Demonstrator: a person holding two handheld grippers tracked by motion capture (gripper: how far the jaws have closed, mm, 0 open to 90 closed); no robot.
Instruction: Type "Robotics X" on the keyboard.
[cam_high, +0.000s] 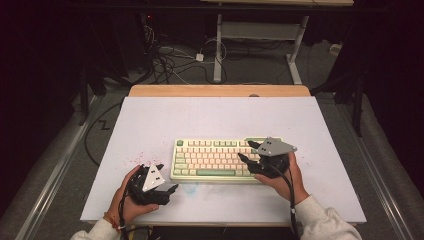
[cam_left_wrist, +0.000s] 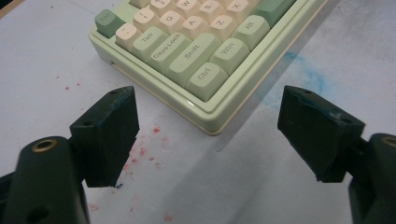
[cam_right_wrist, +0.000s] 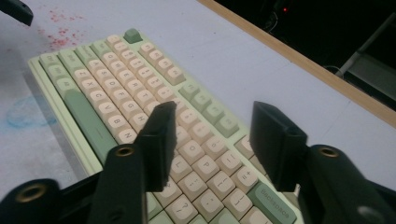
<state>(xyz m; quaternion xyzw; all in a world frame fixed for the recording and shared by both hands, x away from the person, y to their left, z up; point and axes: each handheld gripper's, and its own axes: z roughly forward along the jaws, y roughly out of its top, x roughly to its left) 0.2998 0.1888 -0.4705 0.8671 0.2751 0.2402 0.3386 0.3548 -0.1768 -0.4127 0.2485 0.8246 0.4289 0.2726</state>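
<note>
A pale green keyboard (cam_high: 215, 160) with cream and green keys lies flat on the white tabletop (cam_high: 200, 120), slightly right of centre. My right gripper (cam_high: 248, 151) hovers over its right end, jaws apart. In the right gripper view the right gripper (cam_right_wrist: 215, 109) stands open above the keyboard (cam_right_wrist: 140, 93), with nothing pinched between the pads. My left gripper (cam_high: 167, 177) rests near the front edge, just left of the keyboard's front-left corner. In the left gripper view the left gripper (cam_left_wrist: 208, 95) gapes wide, and the keyboard (cam_left_wrist: 187, 51) corner with the Ctrl key lies just beyond the tips, untouched.
Red specks (cam_high: 137, 157) and a faint blue smear (cam_left_wrist: 299, 74) mark the tabletop left of and in front of the keyboard. A wooden strip (cam_high: 220, 90) borders the table's far edge. Cables (cam_high: 170, 60) and a desk frame (cam_high: 260, 35) stand on the floor beyond.
</note>
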